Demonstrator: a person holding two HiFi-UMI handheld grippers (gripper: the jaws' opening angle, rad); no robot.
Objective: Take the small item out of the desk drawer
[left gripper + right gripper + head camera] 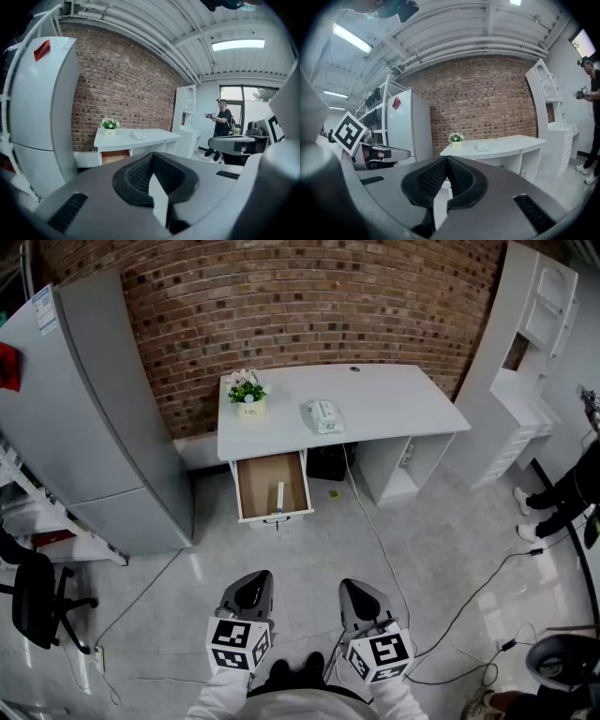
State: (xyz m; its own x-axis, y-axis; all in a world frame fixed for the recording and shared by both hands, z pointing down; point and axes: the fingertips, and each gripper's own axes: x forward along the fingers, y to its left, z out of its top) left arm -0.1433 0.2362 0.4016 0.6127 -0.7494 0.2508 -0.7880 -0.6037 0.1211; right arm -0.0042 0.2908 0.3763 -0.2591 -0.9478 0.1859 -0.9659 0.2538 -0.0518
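The white desk stands against the brick wall, well ahead of me. Its wooden drawer is pulled open at the desk's left end. A small slim white item lies inside it near the front. My left gripper and right gripper hang side by side low in the head view, far short of the desk. On both, the jaws are shut with nothing between them. The left gripper view shows its closed jaws aimed towards the desk and the drawer. The right gripper points the same way.
A grey fridge stands left of the desk. On the desktop are a potted plant and a tissue pack. A white shelf unit and a person are at the right. Cables trail across the floor; an office chair sits far left.
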